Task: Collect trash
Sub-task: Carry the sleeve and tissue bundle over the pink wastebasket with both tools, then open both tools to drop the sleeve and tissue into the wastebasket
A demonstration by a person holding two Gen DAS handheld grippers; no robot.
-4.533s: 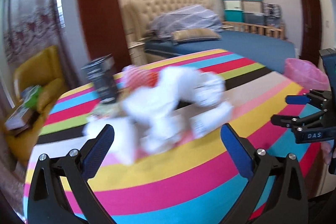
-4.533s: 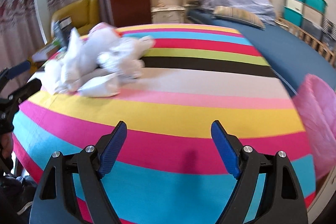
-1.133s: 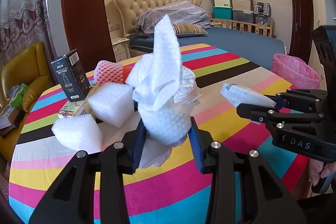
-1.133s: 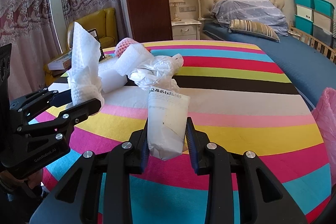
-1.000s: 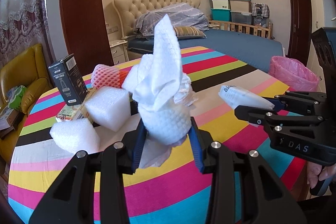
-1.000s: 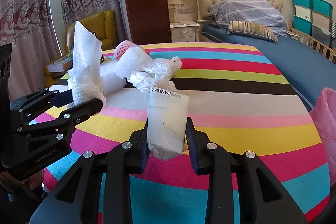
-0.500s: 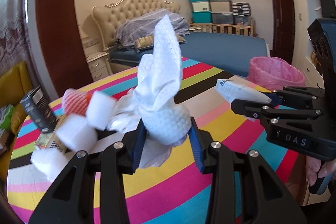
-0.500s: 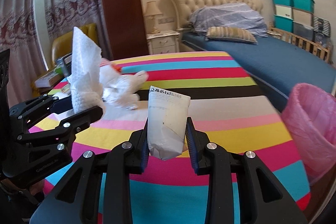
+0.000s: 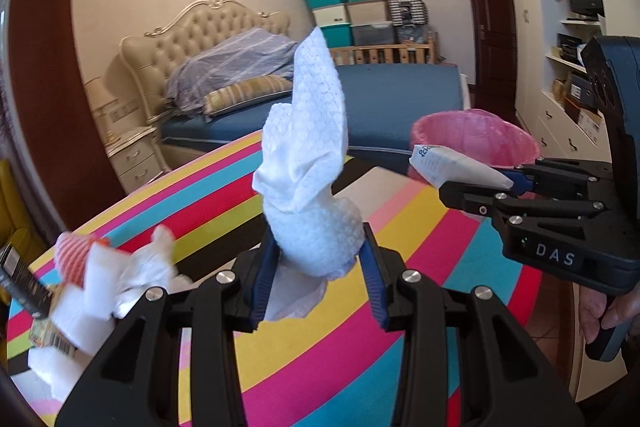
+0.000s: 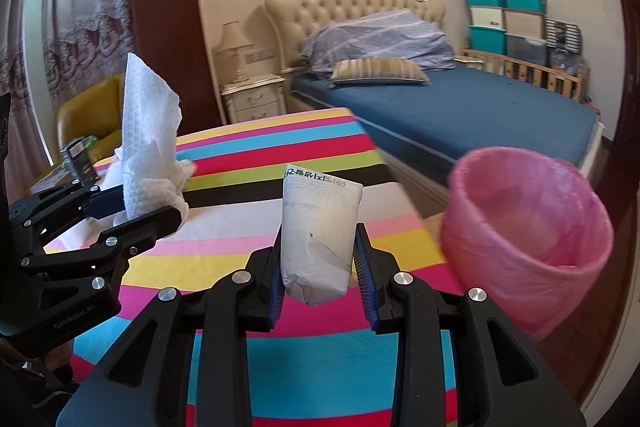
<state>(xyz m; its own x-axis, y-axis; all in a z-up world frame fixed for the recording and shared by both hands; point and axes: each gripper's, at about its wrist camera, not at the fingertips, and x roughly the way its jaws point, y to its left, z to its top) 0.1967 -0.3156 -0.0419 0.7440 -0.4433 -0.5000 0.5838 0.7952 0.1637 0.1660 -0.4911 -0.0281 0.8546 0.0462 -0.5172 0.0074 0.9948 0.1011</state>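
My left gripper [image 9: 318,269] is shut on a wad of white foam wrap [image 9: 312,163] that stands up out of the jaws above the striped table [image 9: 224,195]. It also shows in the right wrist view [image 10: 150,143]. My right gripper [image 10: 318,267] is shut on a white printed packet [image 10: 320,227], also seen in the left wrist view [image 9: 452,169]. A bin lined with a pink bag [image 10: 524,227] stands just right of the table edge, in front of the right gripper; it shows in the left wrist view [image 9: 476,139] behind the packet.
More trash lies at the table's far left: white foam pieces [image 9: 100,291], a red net sleeve [image 9: 74,253] and a black box [image 9: 18,283]. A blue bed [image 10: 460,111] stands behind the table, a yellow chair [image 10: 86,119] at the left.
Both grippers have swung right with their loads still held. The pink bin has come much closer and larger, and the trash pile has slid off to the left.
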